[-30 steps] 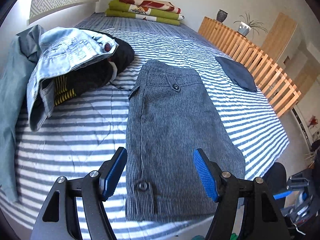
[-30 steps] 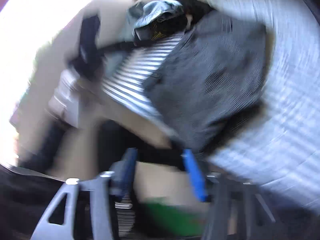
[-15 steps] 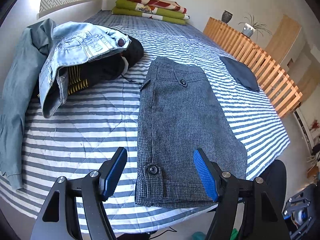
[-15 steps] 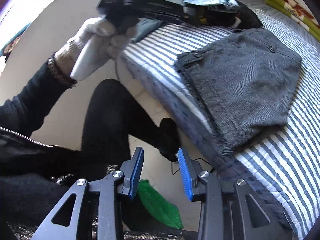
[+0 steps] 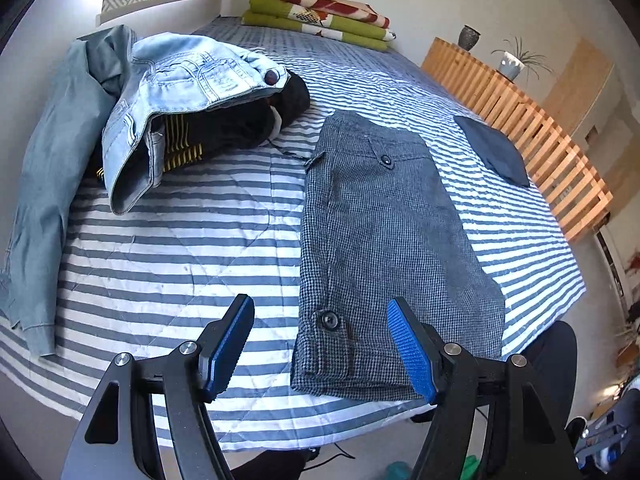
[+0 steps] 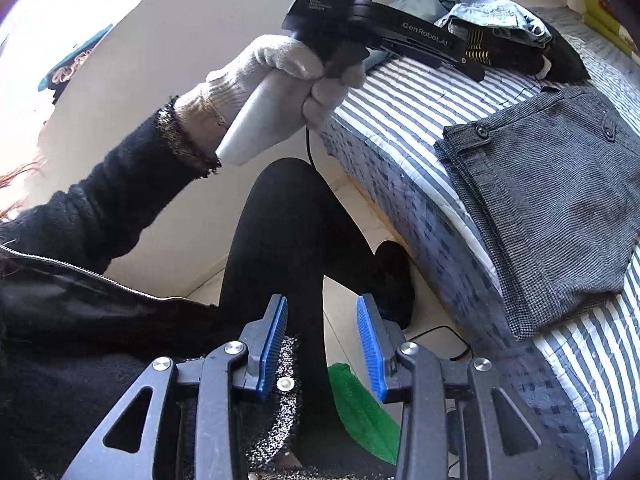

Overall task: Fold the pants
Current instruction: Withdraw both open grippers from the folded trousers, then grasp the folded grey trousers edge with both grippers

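Folded grey checked pants (image 5: 384, 240) lie flat on the striped bed, two buttons showing. My left gripper (image 5: 322, 346) hovers open above the bed's near edge, its blue pads either side of the pants' near end, nothing held. My right gripper (image 6: 322, 344) is open and empty, held off the bed over the floor, pointing at the person's black-clad leg (image 6: 280, 240). From that view the pants (image 6: 552, 200) lie at the right on the bed corner. A gloved hand (image 6: 280, 80) holds the left gripper's handle.
A pile of denim and black clothes (image 5: 180, 112) sits at the left of the bed (image 5: 180, 240). A dark folded cloth (image 5: 492, 148) lies at the right near a wooden slatted rail (image 5: 540, 132). Folded blankets (image 5: 320, 12) rest at the far end. Green cloth (image 6: 360, 408) lies on the floor.
The left gripper has drawn back from the bed, so more bedspread and the clothes pile show. The right gripper swung away from the pants toward the floor and settled; its blur is gone.
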`<state>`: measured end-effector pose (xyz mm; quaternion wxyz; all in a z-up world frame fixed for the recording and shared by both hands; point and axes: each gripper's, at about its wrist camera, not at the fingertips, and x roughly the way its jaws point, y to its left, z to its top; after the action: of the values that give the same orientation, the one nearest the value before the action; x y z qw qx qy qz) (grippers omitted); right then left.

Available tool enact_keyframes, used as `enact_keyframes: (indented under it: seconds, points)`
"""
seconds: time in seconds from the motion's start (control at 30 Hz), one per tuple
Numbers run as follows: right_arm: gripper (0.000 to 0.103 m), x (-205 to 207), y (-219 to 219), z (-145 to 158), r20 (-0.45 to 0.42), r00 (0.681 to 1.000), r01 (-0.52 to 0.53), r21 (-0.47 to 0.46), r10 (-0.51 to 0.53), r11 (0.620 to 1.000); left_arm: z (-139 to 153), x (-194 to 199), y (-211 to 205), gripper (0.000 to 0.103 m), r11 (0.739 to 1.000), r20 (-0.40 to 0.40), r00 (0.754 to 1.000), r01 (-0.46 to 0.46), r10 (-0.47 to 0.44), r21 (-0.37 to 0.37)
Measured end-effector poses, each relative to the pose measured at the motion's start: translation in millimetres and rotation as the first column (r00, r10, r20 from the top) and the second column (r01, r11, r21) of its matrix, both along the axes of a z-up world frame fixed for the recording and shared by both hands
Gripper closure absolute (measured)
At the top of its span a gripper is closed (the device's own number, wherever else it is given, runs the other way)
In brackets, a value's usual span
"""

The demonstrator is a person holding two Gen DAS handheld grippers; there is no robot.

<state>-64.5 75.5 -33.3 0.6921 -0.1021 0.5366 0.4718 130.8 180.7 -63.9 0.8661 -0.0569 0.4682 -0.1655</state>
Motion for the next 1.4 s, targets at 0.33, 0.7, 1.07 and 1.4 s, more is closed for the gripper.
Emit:
enact_keyframes:
  seconds: [0.33,0.7,1.07,1.4]
  points:
    - [0.064,60.5,-66.4,-18.4,0.123,0.931,0.356,-0.079,-0.345,0.931,-16.3,41.5,-3.7,0.031,1.0,-0.055,0.998,-0.012,0.012,-0.007]
    - [0.056,204.1,-188.3,-25.0,0.11,0.683,0.728,-0.011,-0.722,0.686,-46.2,143.0,-42.3,0.03,0.999,-0.157,0.987,0.026,-0.029,-0.02]
    - [0.056,269.6,-213.1,-100.0,-0.138,0.628,0.771,-0.021,-0.766,0.636,-100.7,190.0,-57.4,0.03,0.996,-0.291,0.953,0.08,-0.089,-0.044]
    - [0.057,278.0,-209.5,-118.6,-0.157,0.66,0.742,-0.016,-0.735,0.67,-104.7,184.5,-80.6,0.041,0.984,-0.244,0.955,0.178,-0.169,0.014]
